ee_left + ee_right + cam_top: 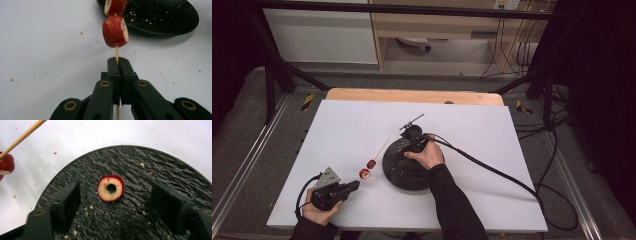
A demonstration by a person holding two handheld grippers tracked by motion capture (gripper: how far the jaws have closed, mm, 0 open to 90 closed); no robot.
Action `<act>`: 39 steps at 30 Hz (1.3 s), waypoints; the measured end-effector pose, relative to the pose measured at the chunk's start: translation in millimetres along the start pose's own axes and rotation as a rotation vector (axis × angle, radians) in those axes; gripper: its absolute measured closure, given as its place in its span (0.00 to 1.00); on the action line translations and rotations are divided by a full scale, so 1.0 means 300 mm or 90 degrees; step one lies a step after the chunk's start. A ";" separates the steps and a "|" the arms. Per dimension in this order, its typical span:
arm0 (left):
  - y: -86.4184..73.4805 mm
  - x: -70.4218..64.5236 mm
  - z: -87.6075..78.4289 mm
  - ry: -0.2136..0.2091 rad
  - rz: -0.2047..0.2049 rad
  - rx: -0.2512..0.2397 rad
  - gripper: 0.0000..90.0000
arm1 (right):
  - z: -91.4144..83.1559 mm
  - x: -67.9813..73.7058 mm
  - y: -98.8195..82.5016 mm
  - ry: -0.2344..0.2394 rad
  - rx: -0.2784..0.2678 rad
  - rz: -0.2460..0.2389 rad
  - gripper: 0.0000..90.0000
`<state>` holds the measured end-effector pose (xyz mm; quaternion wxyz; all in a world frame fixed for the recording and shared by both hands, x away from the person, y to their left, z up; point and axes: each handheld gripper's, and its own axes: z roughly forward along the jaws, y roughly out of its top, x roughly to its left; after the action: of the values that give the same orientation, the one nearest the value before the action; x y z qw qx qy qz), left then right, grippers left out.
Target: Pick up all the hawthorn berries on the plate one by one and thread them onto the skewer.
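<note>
A: Quick pass, near to far. Left gripper (353,186) sits at the near left of the white table (472,210), jaws clamped tight on the butt of the wooden skewer (116,51). Two red fruit pieces threaded on it: the nearer fruit piece (115,31) just past the jaw tips, the second fruit piece (115,7) beyond it, close to the plate edge.

B: Right side?

A: Right gripper (113,207) is over the black plate (394,172), jaws apart and straddling the cored fruit ring (110,188). Pads not touching it yet. The ring lies flat, hole up.

B: Plate contents?

A: Just that one ring plus crumbs (142,165) scattered on the textured surface. More crumbs on the table around it.

B: Risks?

A: My call: the ring is small and round, so an off-centre squeeze could squirt it sideways across the plate, or a hard squeeze could crush it since it's hollow. Later, threading needs the hole lined up with the skewer tip; a miss would split the ring. The skewer is thin and held at one end only, so pushing against it could bend it or slide the loaded pieces.

B: Far end?

A: Skewer tip points away, bare.
</note>
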<state>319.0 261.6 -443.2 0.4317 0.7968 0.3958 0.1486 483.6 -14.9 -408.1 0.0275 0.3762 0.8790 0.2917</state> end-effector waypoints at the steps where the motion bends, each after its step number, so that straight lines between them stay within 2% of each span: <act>1: 0.000 -0.001 0.000 0.000 0.000 0.000 0.98 | 0.005 -0.002 0.003 0.003 -0.001 -0.001 0.32; 8: 0.000 -0.001 -0.001 -0.001 0.000 -0.001 0.98 | 0.027 -0.001 0.016 0.017 0.004 0.016 0.47; 15: 0.000 -0.001 0.001 -0.001 0.000 0.001 0.98 | 0.031 -0.012 0.019 0.022 0.016 0.033 0.57; 30: 0.000 -0.001 0.001 -0.002 0.001 0.001 0.98 | 0.046 -0.021 0.020 0.036 0.028 0.068 0.68; 39: 0.000 -0.001 0.001 -0.001 0.001 0.000 0.98 | 0.048 -0.024 0.020 0.036 0.032 0.080 0.69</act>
<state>318.8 261.1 -443.4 0.4319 0.7974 0.3946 0.1482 496.7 -9.4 -418.0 -0.0252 0.4226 0.8612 0.2811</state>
